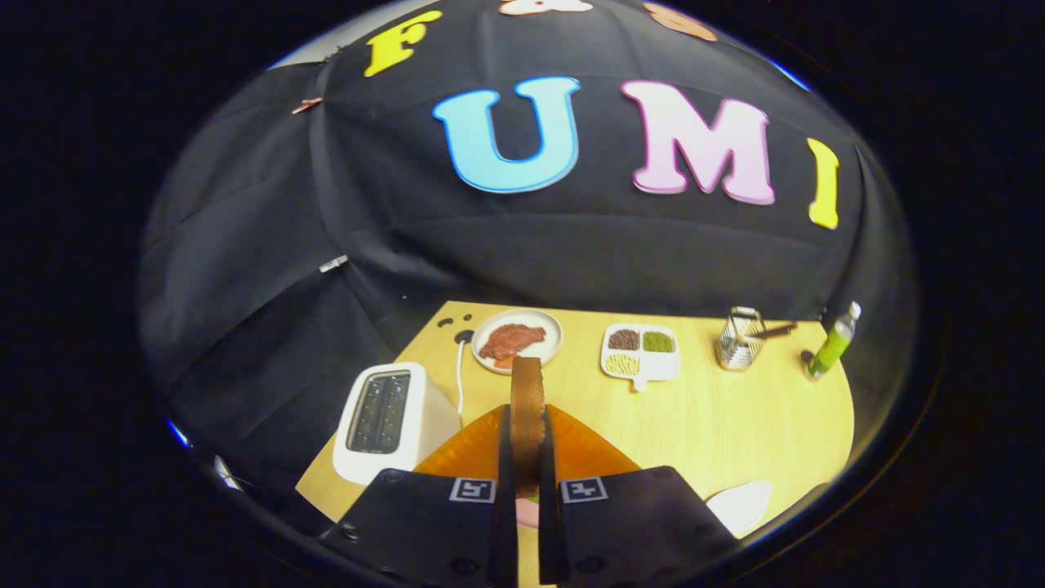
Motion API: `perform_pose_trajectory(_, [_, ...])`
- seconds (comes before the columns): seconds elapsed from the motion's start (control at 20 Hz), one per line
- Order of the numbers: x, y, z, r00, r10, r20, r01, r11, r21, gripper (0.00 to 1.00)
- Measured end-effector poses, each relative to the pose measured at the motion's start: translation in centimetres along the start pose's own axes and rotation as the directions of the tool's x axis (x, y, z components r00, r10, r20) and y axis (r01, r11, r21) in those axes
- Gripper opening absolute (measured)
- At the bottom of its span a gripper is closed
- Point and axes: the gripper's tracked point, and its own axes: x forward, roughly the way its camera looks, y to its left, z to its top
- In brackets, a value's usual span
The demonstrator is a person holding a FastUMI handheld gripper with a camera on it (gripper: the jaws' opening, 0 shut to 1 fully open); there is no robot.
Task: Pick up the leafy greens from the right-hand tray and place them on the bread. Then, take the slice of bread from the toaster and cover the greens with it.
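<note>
Bread [527, 408] stands on edge between the two fingers of the gripper [527, 478], a brown slice pinched from both sides and rising upright above the fingertips. Both black fingers [504, 457] press against its faces, so the gripper is clamped on the slice, held up over the wooden table [735, 416]. Behind the fingers sit two orange wedge-shaped parts [469, 449] of the gripper, one on each side of the slice. Low between the fingers, under the slice, a bit of pink and a sliver of green show; what they belong to cannot be told.

To the left of the fingers stands a white toaster [392, 420] with dark slots on top, its white cord [460, 376] running back toward the wall. Beyond the slice lies a round plate [551, 327] carrying reddish meat [512, 340]. To the right of that is a white divided tray [641, 371] with brown, green and yellowish fillings. Farther right stands a metal grater [740, 339], and beyond it a green bottle [833, 343]. A white dish edge [739, 505] lies just right of the gripper.
</note>
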Motion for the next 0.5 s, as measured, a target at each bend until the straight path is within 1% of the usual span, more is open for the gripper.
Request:
perform_pose_trajectory(0.1, [1.2,-1.2,-2.3,1.0,-0.018,-0.015,0.019,0.998,0.067,0.14])
perform_pose_trajectory(0.25, [3.2,-1.7,-5.3,0.999,-0.032,-0.042,0.037,0.991,0.125,0.14])
perform_pose_trajectory(0.4, [4.9,-0.9,-7.4,0.998,-0.018,-0.062,0.028,0.987,0.155,0.14])
perform_pose_trajectory(0.5, [6.2,-0.3,-8.1,0.998,-0.003,-0.056,0.014,0.979,0.205,0.15])
